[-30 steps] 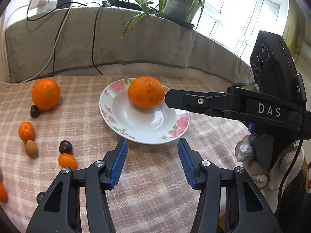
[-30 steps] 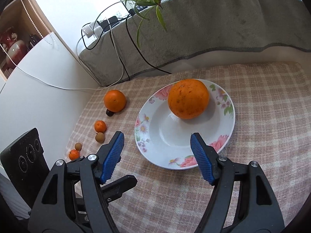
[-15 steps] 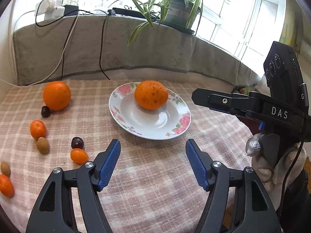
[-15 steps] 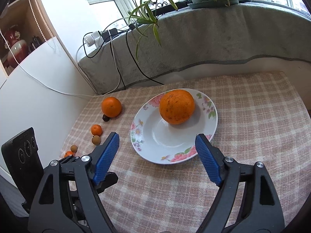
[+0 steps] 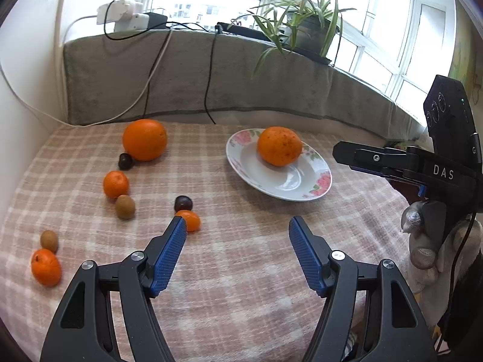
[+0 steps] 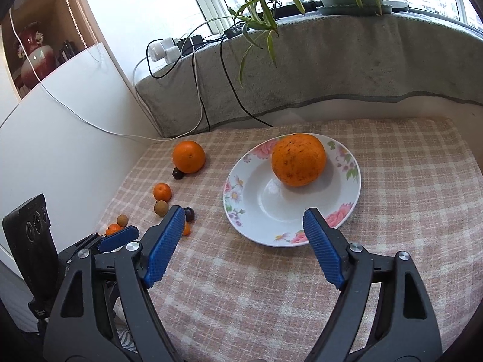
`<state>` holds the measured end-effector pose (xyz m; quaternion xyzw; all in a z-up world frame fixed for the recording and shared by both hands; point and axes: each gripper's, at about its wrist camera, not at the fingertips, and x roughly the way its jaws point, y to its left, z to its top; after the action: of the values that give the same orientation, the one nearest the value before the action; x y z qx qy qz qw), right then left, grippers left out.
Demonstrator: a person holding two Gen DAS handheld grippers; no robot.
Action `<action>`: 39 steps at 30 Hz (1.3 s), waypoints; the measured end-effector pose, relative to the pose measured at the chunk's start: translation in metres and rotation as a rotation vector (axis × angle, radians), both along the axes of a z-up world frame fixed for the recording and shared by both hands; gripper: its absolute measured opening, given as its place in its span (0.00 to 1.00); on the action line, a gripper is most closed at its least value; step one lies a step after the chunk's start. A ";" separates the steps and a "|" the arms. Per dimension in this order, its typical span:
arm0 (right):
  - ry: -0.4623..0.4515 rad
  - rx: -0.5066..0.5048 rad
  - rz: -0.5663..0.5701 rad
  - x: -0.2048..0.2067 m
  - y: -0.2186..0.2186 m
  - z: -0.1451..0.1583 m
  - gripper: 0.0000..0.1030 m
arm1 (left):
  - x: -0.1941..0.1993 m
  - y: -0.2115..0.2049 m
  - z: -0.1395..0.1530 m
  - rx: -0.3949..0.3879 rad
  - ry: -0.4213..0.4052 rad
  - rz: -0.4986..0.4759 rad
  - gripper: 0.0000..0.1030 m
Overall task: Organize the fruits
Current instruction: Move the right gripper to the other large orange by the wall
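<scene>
On checked cloth (image 5: 241, 271): plate (image 5: 271, 187) | windowsill plant (image 5: 305, 27) | both tools gaping, empty

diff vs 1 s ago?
Both tongs, left and right, have just opened wider with nothing between them and drawn back from the plate; the left view swung toward the loose fruit. The orange stays on the plate; nothing grasped or released.
</scene>
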<state>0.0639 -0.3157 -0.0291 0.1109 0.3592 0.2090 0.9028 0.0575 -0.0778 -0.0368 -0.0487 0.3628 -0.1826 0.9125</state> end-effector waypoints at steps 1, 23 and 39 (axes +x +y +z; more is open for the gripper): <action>0.002 0.000 0.005 0.000 0.003 -0.001 0.81 | -0.001 0.005 0.000 0.002 0.001 0.013 0.68; 0.036 -0.036 0.089 0.039 0.059 -0.005 0.81 | 0.034 0.072 -0.007 0.046 0.026 0.130 0.68; 0.197 0.046 0.123 0.132 0.124 -0.020 0.81 | 0.117 0.080 -0.023 -0.001 0.105 0.083 0.68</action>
<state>0.1954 -0.1921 -0.0491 0.1295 0.4474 0.2605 0.8457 0.1743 0.0018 -0.0595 -0.0739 0.4076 -0.1420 0.8990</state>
